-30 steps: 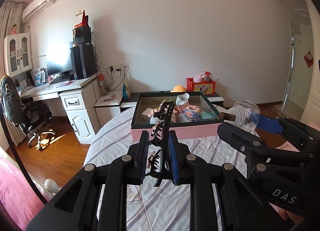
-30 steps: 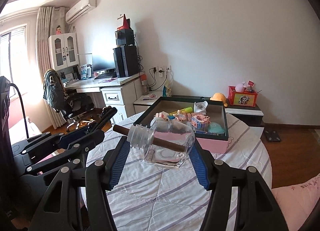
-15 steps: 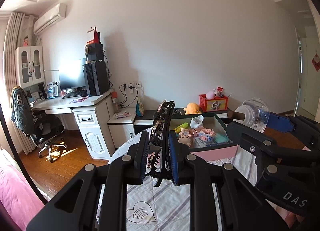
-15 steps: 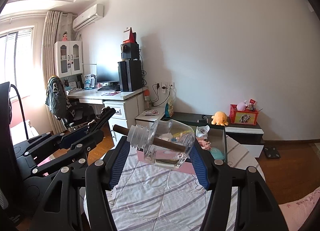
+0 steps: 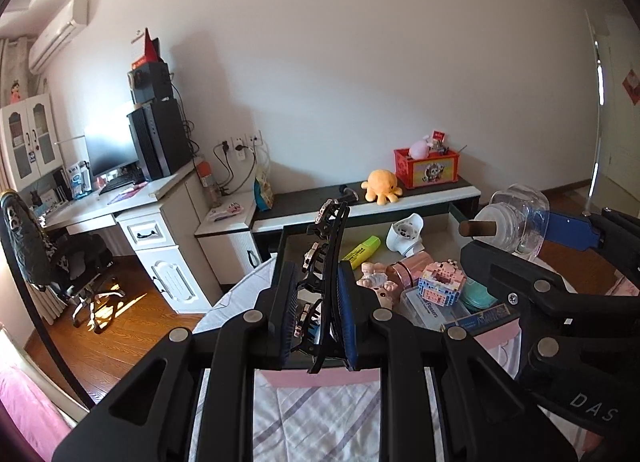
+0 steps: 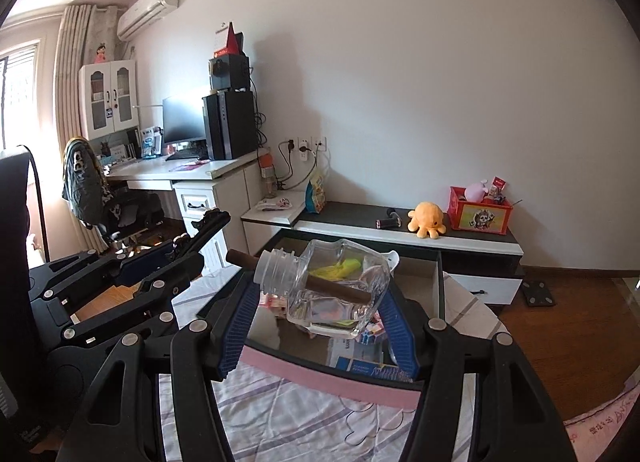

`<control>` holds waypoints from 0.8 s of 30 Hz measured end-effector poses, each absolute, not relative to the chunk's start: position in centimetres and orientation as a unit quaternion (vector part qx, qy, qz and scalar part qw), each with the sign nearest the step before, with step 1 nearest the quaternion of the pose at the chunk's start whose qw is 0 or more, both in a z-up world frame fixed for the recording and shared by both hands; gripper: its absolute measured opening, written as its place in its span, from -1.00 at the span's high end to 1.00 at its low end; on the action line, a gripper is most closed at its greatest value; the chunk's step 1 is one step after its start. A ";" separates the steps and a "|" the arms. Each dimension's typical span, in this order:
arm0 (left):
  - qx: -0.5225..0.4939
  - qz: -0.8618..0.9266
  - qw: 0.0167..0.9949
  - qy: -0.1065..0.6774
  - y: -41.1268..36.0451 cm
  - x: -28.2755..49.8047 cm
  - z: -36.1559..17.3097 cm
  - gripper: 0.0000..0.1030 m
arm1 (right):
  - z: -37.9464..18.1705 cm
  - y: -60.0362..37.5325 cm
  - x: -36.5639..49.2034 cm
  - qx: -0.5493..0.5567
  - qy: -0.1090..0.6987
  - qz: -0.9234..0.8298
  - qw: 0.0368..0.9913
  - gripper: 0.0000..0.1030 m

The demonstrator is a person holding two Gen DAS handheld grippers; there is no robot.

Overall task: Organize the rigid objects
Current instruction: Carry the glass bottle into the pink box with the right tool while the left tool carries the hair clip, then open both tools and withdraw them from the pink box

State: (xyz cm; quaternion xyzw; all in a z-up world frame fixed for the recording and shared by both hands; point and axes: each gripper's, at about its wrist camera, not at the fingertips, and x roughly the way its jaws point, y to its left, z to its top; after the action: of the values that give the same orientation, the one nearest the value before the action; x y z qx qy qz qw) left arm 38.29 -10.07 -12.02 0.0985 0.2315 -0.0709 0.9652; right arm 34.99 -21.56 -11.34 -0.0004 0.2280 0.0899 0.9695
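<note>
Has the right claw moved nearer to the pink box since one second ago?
Yes. The right claw with its glass bottle now hangs over the pink box; before, it was short of it.

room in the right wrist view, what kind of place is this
Most likely a home bedroom with a study corner: a desk with a monitor and computer tower, a wall air conditioner, and an orange plush octopus on a low cabinet.

Box (image 5: 496,336) on the table (image 5: 320,414), holding a marker (image 5: 362,248), a cup (image 5: 406,232) and a block house (image 5: 440,282). Behind it, a low shelf (image 5: 424,197) bearing a plush octopus (image 5: 380,185), with a crate (image 5: 428,165) to its right. Far left, a desk (image 5: 120,201) and chair (image 5: 44,254).
</note>
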 end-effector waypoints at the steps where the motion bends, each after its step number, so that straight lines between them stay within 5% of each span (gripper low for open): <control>1: 0.099 -0.073 0.963 0.241 -10.4 39.8 -12.7 0.62 | -12.0 -22.0 36.3 0.002 0.237 0.087 0.968 -0.19; 17: 0.107 -0.052 0.936 0.332 -11.5 49.0 -19.6 0.54 | -19.5 -23.3 46.1 -0.013 0.337 0.071 0.939 -0.22; 20: 0.096 -0.043 0.940 0.324 -10.7 48.0 -18.7 -0.08 | -19.0 -23.3 45.3 -0.013 0.329 0.059 0.942 -0.52; 22: 0.090 -0.031 0.949 0.301 -9.9 46.4 -17.6 -0.87 | -18.0 -23.7 44.4 -0.002 0.318 0.055 0.947 -0.57; 24: 0.086 -0.030 0.956 0.278 -9.2 44.5 -16.5 -0.93 | -17.0 -24.1 43.2 0.015 0.309 0.056 0.949 -0.66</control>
State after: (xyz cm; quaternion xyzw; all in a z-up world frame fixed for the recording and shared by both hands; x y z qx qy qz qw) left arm 44.47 -9.19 -16.50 0.0856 0.2782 -0.0299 0.9562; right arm 43.18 -24.10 -16.97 0.0152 0.3091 0.0559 0.9493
